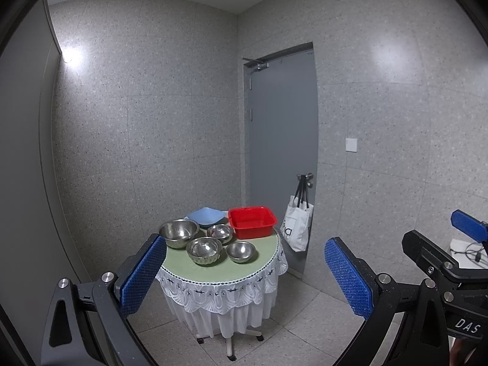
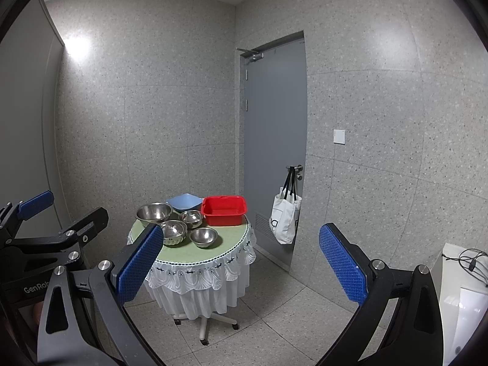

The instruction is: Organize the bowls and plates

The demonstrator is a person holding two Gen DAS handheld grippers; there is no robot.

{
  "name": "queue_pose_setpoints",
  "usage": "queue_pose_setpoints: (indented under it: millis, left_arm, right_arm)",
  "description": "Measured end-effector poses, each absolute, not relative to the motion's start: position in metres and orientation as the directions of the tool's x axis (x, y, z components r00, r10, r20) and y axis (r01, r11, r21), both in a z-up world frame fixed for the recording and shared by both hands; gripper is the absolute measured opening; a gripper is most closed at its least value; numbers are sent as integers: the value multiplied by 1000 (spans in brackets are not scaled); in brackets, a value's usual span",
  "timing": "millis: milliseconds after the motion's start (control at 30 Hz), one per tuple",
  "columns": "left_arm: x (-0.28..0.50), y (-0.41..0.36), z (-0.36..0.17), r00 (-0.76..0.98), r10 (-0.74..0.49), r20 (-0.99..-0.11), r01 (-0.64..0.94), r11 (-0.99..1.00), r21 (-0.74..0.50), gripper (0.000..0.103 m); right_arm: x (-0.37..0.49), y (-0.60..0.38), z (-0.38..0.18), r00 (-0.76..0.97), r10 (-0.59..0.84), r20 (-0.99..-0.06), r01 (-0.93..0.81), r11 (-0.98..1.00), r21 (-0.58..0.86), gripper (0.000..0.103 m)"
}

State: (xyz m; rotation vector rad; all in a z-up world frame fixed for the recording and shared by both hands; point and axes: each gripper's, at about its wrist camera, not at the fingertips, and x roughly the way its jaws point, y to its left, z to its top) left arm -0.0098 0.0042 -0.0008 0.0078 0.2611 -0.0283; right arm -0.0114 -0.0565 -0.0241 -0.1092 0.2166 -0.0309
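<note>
Both tongs released, empty: left tongs [image 1: 245,274], right tongs [image 2: 241,262]. Bowls [image 1: 203,250] well ahead on table [image 1: 262,267], nearer left tongs.

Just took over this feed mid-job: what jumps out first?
A small round table with a lace skirt stands in the corner, holding four steel bowls, a blue dish and a bright red tub at its back right. Both grippers, left and right, hang open, well short of it.
</note>
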Motion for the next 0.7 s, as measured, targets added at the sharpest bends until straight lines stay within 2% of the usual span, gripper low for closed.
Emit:
queue_pose_setpoints:
  millis: [700]
  left_arm:
    - [-11, 0, -1, 965, -24, -260, 27, 1000, 11, 103]
  right_arm:
    - [-14, -56, -26, 977, -38, -212, 15, 994, -107, 103]
